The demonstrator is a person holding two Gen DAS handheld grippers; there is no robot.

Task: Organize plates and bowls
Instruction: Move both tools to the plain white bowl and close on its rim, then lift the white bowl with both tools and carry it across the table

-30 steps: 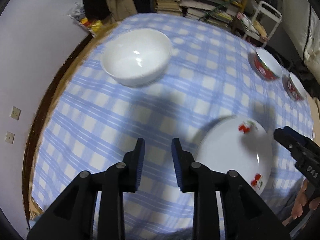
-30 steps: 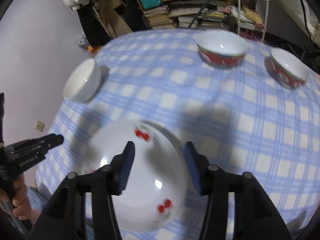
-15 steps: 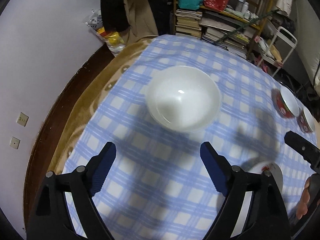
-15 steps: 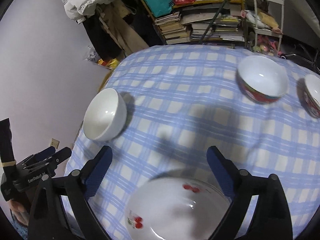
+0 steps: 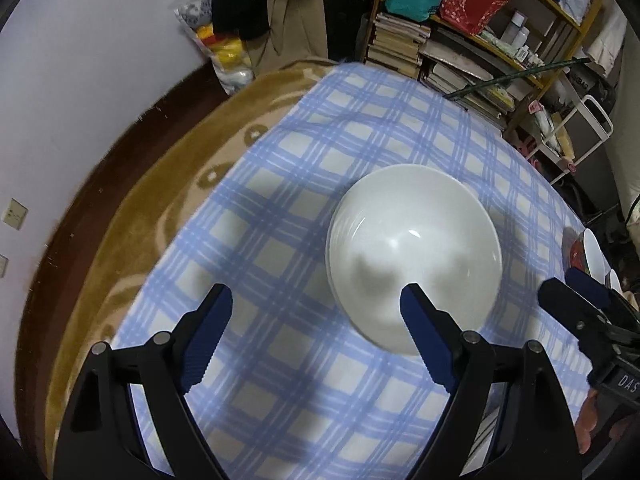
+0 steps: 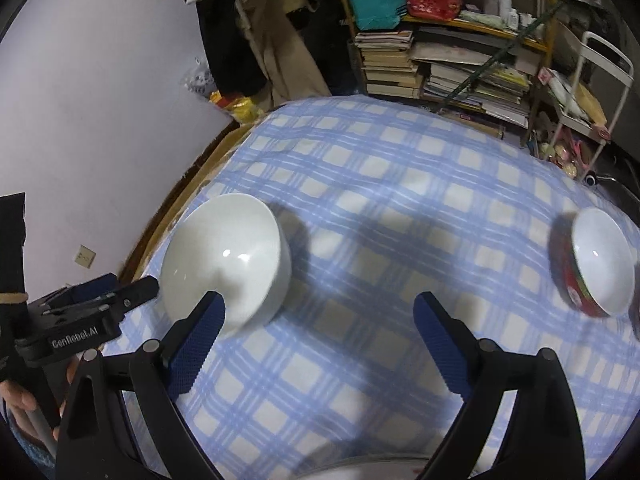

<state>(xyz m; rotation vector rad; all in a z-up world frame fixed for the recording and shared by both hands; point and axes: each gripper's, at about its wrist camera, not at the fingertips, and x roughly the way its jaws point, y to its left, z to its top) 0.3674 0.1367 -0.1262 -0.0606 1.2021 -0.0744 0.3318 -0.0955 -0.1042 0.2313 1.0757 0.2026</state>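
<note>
A plain white bowl (image 5: pixel 414 256) (image 6: pixel 224 264) stands on the blue checked cloth (image 5: pixel 360 140). My left gripper (image 5: pixel 316 312) hangs above its near left side with jaws wide and closing slightly; the right finger (image 5: pixel 420 328) overlaps the bowl's near rim and grips nothing. In the right wrist view my right gripper (image 6: pixel 320 312) is open over bare cloth, with the white bowl to its left and the left gripper (image 6: pixel 128 286) beside that bowl. A red-sided bowl (image 6: pixel 592 264) sits at the right. A white plate's rim (image 6: pixel 360 466) just shows at the bottom edge.
The cloth lies over a brown patterned blanket (image 5: pixel 160 208) that shows along the table's left edge by the wall. Shelves of books (image 6: pixel 452 68) and a white trolley (image 6: pixel 592 92) stand behind the table. A second bowl (image 6: pixel 636 316) peeks in at the far right.
Both grippers opened wide and moved away from the cherry plate, which dropped almost out of view. The left gripper came over the white bowl, now large and close.
</note>
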